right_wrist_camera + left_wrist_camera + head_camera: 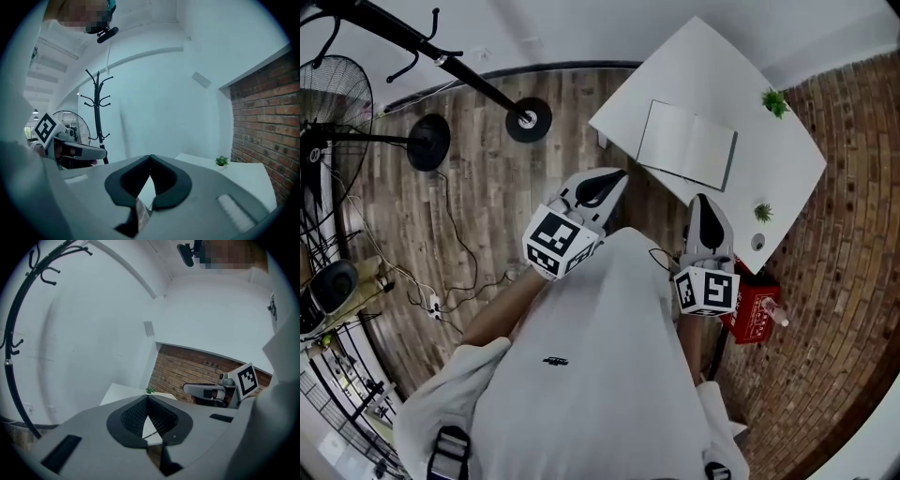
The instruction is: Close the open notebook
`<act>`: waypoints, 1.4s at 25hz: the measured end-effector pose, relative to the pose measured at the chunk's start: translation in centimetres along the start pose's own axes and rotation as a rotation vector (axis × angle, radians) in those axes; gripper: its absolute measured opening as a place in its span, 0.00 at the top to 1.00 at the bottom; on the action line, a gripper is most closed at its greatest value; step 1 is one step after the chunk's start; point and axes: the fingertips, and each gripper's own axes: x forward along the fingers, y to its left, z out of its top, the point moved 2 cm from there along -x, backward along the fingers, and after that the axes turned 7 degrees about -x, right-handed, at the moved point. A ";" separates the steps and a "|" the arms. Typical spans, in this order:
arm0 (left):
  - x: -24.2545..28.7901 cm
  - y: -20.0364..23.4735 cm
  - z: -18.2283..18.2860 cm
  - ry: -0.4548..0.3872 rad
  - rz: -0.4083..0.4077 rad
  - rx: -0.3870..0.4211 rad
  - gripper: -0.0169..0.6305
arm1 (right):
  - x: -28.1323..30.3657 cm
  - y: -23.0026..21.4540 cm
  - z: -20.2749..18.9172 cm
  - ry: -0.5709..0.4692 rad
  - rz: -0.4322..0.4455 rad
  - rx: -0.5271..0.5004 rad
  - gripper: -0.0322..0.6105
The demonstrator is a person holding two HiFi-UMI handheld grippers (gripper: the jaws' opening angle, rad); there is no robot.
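Judging by looks, the notebook (pixel 686 145) is light and thin, with floppy paper pages and probably a slightly stiffer cover. It is likely to slide on the smooth bench (pixel 703 66) if pushed sideways. Best hold is probably the outer edge of one half: slip a jaw under, lift it and fold it over the spine, with the other gripper pinning the opposite half. Pinching only the top page risks creasing it.

It lies open and flat, near the bench edge closest to the person. The pages are blank white with a faint centre fold, and a dark strip shows along one outer edge.

The left gripper (pixel 617 174) has its jaws together with nothing between them. The right gripper (pixel 701 199) is the same, closed and empty. Both sit short of the bench, not touching the notebook.
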 end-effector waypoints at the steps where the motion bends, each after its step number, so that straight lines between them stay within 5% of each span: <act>1: 0.5 0.2 0.1 0.002 0.005 -0.003 0.96 | 0.5 -0.2 -0.1 0.005 0.008 -0.002 0.93; 20: 6.5 -0.1 -1.0 0.038 0.161 -0.067 0.96 | 5.2 -6.6 -0.8 0.044 0.175 -0.041 0.88; 24: 7.2 0.0 -2.0 0.055 0.172 -0.088 0.81 | 5.9 -6.6 -1.1 0.056 0.217 -0.051 0.88; 35: 8.4 1.9 -6.6 0.088 0.270 -0.229 0.79 | 7.5 -6.5 -2.0 0.077 0.296 -0.089 0.88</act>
